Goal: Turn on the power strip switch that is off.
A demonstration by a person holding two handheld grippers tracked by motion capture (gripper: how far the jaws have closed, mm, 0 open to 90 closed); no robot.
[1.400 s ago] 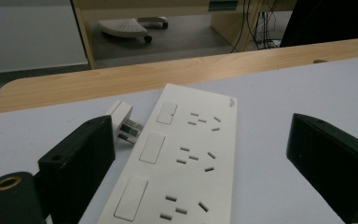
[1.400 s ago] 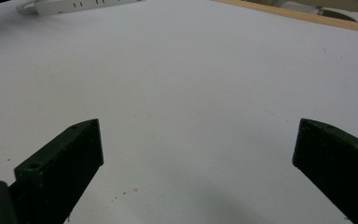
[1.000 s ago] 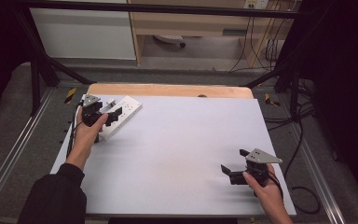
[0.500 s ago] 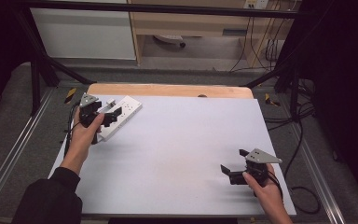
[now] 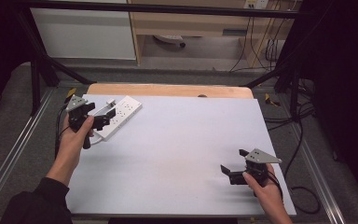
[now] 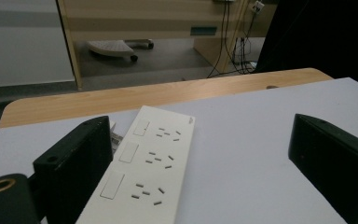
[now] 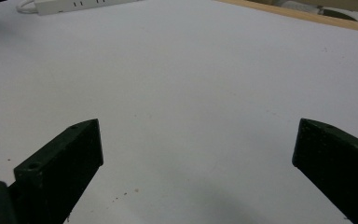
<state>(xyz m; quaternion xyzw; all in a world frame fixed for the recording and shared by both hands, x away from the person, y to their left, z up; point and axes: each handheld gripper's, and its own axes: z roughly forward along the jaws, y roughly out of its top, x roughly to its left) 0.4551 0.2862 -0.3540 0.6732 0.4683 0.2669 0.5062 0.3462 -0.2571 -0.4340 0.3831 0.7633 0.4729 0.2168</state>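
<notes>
On the bench (image 5: pixel 177 154), the white power strip (image 5: pixel 119 116) lies at the far left corner. Left hand-held gripper (image 5: pixel 103 120) sits over it, jaws wide. Right hand-held gripper (image 5: pixel 228 171) is wide too, near the front right edge.

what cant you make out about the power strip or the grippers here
- Power strip: near end cut off by the left gripper view's bottom edge; in the high view the left gripper covers part of it.
- Its cord: too small to trace.
- Right gripper: jaw tips cut off in the right gripper view.
</notes>
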